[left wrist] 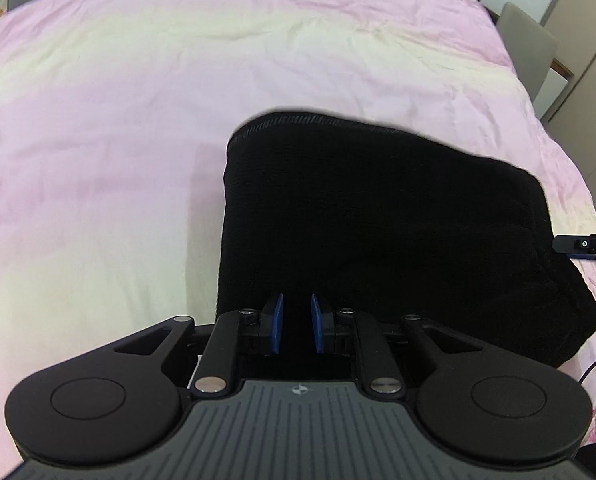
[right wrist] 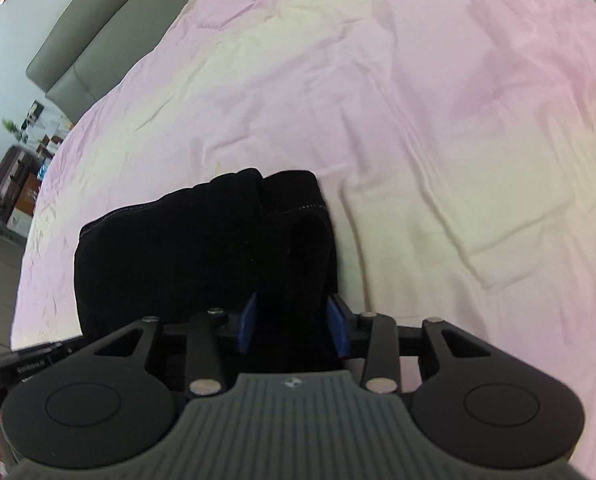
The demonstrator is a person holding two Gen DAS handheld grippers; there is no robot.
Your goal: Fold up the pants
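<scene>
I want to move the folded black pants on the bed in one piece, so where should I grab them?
Grip the black pants by the thick folded edge on their right, coming in low from the near side. There all the layers meet in one roll, so nothing should unfold; the ribbed waistband edge looks thinner.

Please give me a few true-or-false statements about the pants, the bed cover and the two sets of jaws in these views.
1. The pants are black. True.
2. The bedsheet is dark blue. False: it is pink and pale yellow.
3. The pants lie stretched out at full length. False: they are folded into a compact bundle.
4. The right gripper has black fabric between its jaws. True.
5. The left gripper stands over bare sheet. False: it is over the pants.
</scene>
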